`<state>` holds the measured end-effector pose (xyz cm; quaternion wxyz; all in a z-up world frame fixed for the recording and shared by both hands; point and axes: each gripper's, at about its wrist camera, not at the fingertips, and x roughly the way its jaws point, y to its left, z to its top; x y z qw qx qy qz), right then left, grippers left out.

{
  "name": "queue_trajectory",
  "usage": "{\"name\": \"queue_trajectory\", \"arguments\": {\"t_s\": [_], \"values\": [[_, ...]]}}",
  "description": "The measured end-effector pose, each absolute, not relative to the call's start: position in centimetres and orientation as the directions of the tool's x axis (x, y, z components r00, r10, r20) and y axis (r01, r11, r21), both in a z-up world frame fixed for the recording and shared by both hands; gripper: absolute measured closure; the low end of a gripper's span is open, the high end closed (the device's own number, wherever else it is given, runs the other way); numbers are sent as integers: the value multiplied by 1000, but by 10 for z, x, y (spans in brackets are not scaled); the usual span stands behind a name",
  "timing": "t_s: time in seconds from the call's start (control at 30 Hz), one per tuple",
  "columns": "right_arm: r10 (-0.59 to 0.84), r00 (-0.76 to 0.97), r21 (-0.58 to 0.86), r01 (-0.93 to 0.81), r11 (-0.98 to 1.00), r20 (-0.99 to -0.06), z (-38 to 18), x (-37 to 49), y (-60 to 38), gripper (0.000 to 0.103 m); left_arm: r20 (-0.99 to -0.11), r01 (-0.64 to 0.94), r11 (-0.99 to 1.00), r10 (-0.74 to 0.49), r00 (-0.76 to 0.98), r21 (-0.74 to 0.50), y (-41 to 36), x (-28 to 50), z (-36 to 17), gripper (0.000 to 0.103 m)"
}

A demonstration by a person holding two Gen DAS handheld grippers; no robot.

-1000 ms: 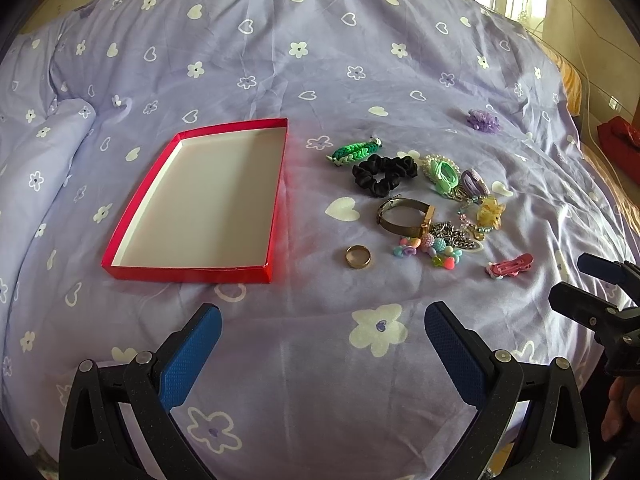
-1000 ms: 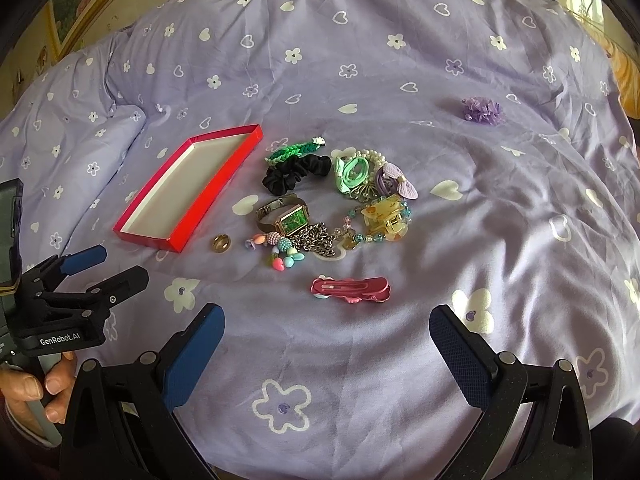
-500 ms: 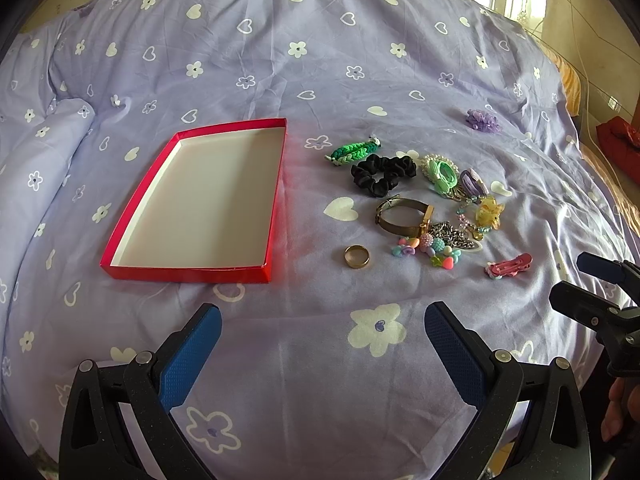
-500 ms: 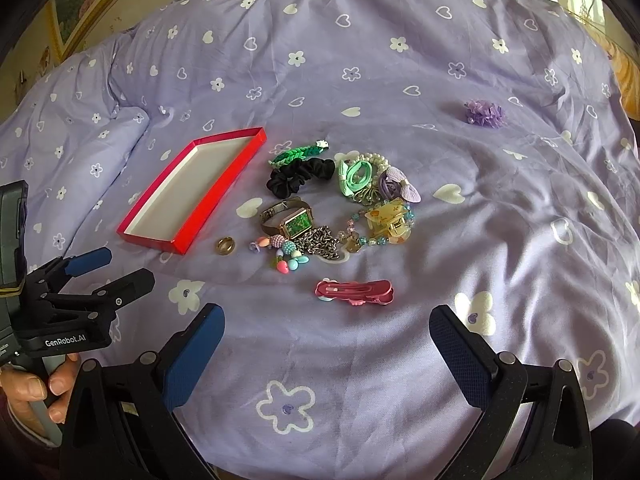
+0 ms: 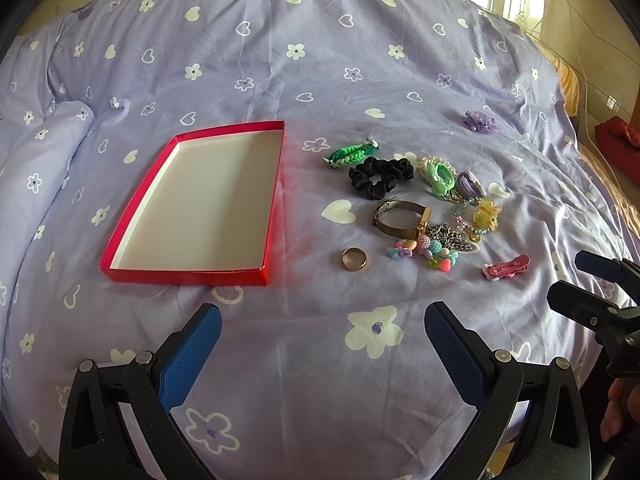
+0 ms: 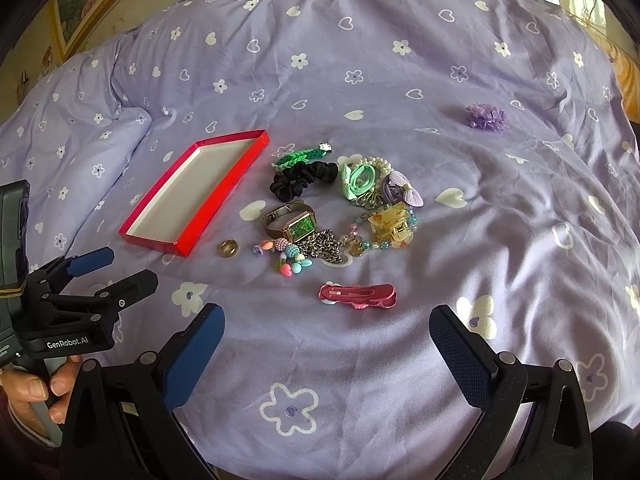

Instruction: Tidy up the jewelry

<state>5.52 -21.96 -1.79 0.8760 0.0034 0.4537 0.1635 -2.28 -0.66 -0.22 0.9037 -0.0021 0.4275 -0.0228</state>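
The shallow red cardboard tray with a white inside [image 5: 200,204] is lying on the lilac bedspread printed with white hearts and flowers [image 5: 320,60]. Its long axis is running away from the left camera toward the pillow end, and nothing is sitting inside it. Just to its right, the jewelry is lying in a loose cluster: a plain gold ring [image 5: 354,259] nearest the tray's near corner, a gold-cased watch with a green face [image 6: 294,226] behind it, a black fabric scrunchie [image 5: 380,178], and a green braided band [image 5: 350,153] slanting up to the right. A pink flat hair clip [image 6: 357,295] is resting apart at the near edge of the cluster, its length lying crosswise to the right camera. A purple frilly hair tie [image 6: 486,116] is sitting well apart, farther back.

The left gripper [image 5: 322,344] is hovering over bare bedspread, blue pads spread wide, gripping nothing. The right gripper [image 6: 326,354] is hanging just short of the pink clip, likewise spread wide.
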Motion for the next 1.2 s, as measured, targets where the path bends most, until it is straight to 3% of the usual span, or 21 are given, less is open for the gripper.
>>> {"name": "queue_trajectory", "arguments": {"t_s": [0.97, 1.2], "values": [[275, 555, 158, -250, 955, -785, -23, 84, -234, 2, -781, 45, 997, -79, 620, -65, 2, 18, -6, 4], [269, 553, 169, -225, 960, -789, -31, 117, -244, 17, -793, 38, 992, -117, 598, -118, 8, 64, -14, 14]]}}
